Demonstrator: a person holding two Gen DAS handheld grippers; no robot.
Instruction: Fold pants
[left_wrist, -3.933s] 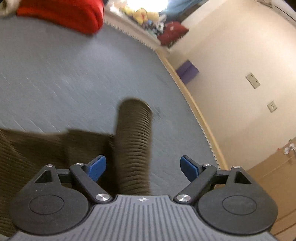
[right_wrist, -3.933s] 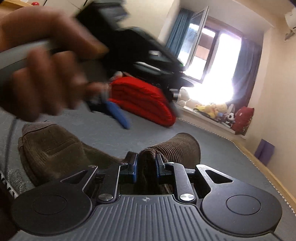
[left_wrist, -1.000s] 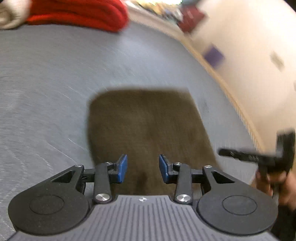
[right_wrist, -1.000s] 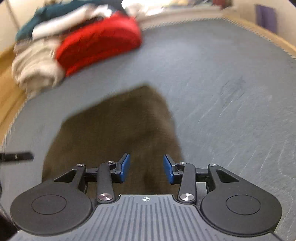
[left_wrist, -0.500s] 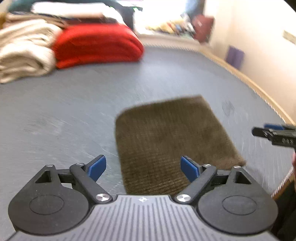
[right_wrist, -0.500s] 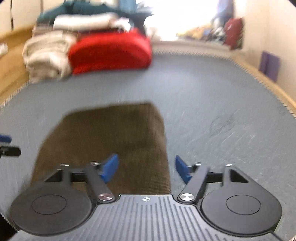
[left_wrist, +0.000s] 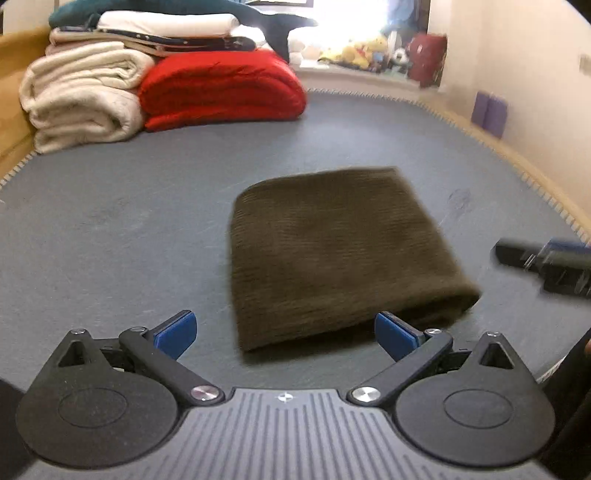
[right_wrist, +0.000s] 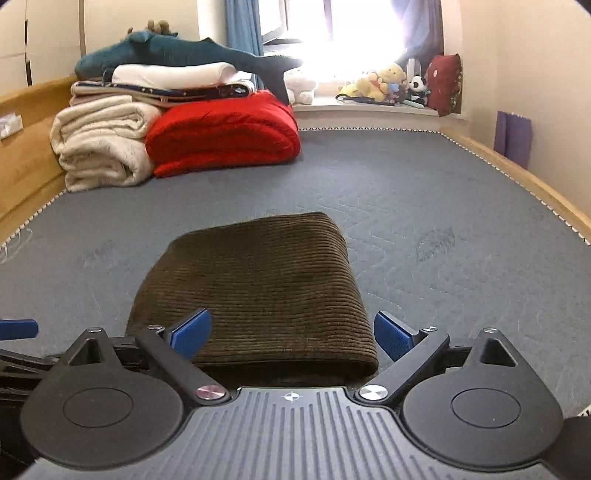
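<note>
The brown corduroy pants (left_wrist: 332, 251) lie folded into a compact rectangle on the grey mattress (left_wrist: 110, 229). My left gripper (left_wrist: 284, 330) hovers just short of their near edge, jaws opening wide, blue pads clear of the cloth and nothing gripped. In the right wrist view the pants (right_wrist: 255, 280) sit straight ahead. My right gripper (right_wrist: 293, 332) is above their near fold, jaws also opening, pads apart from the fabric. The right gripper (left_wrist: 543, 262) shows blurred at the left view's right edge. A blue pad of the left gripper (right_wrist: 14, 328) shows at the right view's left edge.
Folded red blanket (right_wrist: 225, 133) and cream blanket (right_wrist: 99, 147) are stacked at the far left, with more linen and a plush shark (right_wrist: 184, 51) on top. A wooden bed rim (right_wrist: 517, 177) runs along the right. Soft toys line the window sill (right_wrist: 380, 107).
Both grippers went from nearly shut to wide open and pulled back and upward from the pants. The pants stay folded flat on the mattress.
</note>
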